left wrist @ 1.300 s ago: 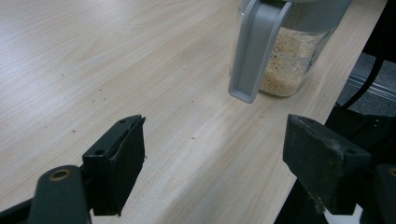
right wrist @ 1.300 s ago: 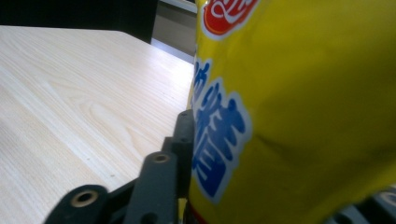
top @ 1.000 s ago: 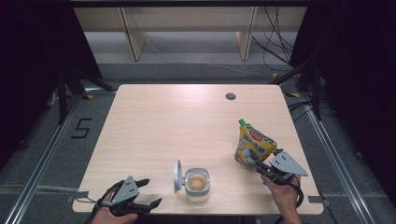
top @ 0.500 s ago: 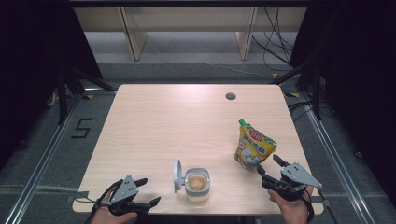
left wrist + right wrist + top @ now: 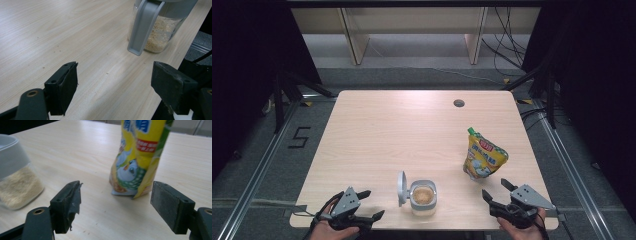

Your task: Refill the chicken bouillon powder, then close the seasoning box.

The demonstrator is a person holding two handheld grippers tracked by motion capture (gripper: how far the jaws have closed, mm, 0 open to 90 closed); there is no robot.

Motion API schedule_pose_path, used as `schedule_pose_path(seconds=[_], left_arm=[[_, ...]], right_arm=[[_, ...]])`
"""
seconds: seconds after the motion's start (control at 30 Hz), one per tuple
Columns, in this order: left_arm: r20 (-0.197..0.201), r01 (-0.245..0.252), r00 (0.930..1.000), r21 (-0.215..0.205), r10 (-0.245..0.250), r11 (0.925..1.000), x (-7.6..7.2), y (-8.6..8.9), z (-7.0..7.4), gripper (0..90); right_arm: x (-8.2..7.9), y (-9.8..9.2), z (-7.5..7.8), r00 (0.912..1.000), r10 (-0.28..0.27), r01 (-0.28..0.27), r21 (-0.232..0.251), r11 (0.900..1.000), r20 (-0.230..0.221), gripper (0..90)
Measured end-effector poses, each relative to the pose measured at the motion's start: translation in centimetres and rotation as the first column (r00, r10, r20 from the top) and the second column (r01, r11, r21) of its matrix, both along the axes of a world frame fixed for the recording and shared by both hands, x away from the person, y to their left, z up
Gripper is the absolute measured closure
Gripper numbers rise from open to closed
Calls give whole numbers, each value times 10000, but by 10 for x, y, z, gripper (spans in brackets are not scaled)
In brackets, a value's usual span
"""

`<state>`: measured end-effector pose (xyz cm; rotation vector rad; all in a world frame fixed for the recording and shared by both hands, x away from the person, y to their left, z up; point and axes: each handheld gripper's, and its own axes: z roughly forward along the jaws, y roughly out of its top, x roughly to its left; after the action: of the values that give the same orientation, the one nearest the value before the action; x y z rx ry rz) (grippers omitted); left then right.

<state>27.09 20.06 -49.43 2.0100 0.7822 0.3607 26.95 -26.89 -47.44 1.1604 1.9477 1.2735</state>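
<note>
Near the table's (image 5: 377,130) front edge stands a clear jar (image 5: 422,197) of tan granules, lid flipped open. Left of it, the left gripper (image 5: 371,206) gapes, empty. Right of it stands a yellow pouch (image 5: 482,158); just before that, the right gripper (image 5: 496,189) is spread wide, empty.

A pale wood-grain desk (image 5: 402,135) with rounded corners stands on a grey floor (image 5: 257,165), a round grommet hole (image 5: 458,103) near its far edge. Near the front edge, about the middle, sits a small clear container (image 5: 422,196) partly filled with tan granules, its grey lid (image 5: 401,182) flipped up at its left side. To the right and a little farther back stands a yellow spouted pouch (image 5: 483,159) with a green cap, upright with a slight lean, well apart from the container. Tiny specks dot the wood in the left gripper view.
</note>
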Motion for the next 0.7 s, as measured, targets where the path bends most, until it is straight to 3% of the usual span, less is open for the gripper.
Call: schedule_pose_path(seconds=[0.03,0.13,0.17,0.2,0.27,0.3,0.37,0.47,0.53,0.6,0.67,0.7], left_arm=[[92,58,9999,256,-60,9997,1,2,1,209],[51,10,10000,219,-11,9998,1,2,1,209],[74,105,9999,487,-109,9988,2,3,2,209],[23,101,9999,231,-102,9997,1,2,2,209],[6,124,9999,410,-124,9991,2,3,2,209],[19,53,10000,164,-53,9999,1,1,1,209],[53,72,10000,176,-72,9998,0,1,2,211],[52,19,10000,93,-20,10000,-1,2,4,212],[-169,121,9998,114,-119,9999,0,3,4,223],[-277,215,9994,162,-211,9996,-1,2,3,269],[-150,389,9991,319,-384,9987,-2,2,4,374],[-85,201,9998,137,-200,9997,-4,1,4,433]], right_arm=[[-3,2,0,9995,-18,21,89,10000,-313,252],[-4,6,-1,9989,270,-272,-63,9996,-378,247],[-6,7,-1,9983,340,-349,-192,9992,-474,247],[-7,8,-1,9982,388,-389,-8,9992,-463,246],[-8,9,-1,9980,504,-511,-179,9985,-373,254],[-14,12,0,9979,190,-194,-51,9998,-625,256],[-14,12,1,9986,447,-448,-36,9990,-271,255],[-19,14,1,9980,553,-561,-255,9981,-309,254],[-20,14,0,9965,712,-723,-243,9971,-446,254],[-20,14,-2,9966,700,-715,-364,9968,-424,254],[-21,15,-3,9950,860,-874,-272,9958,-513,254],[-22,16,-2,9957,746,-767,-364,9964,-555,254]])
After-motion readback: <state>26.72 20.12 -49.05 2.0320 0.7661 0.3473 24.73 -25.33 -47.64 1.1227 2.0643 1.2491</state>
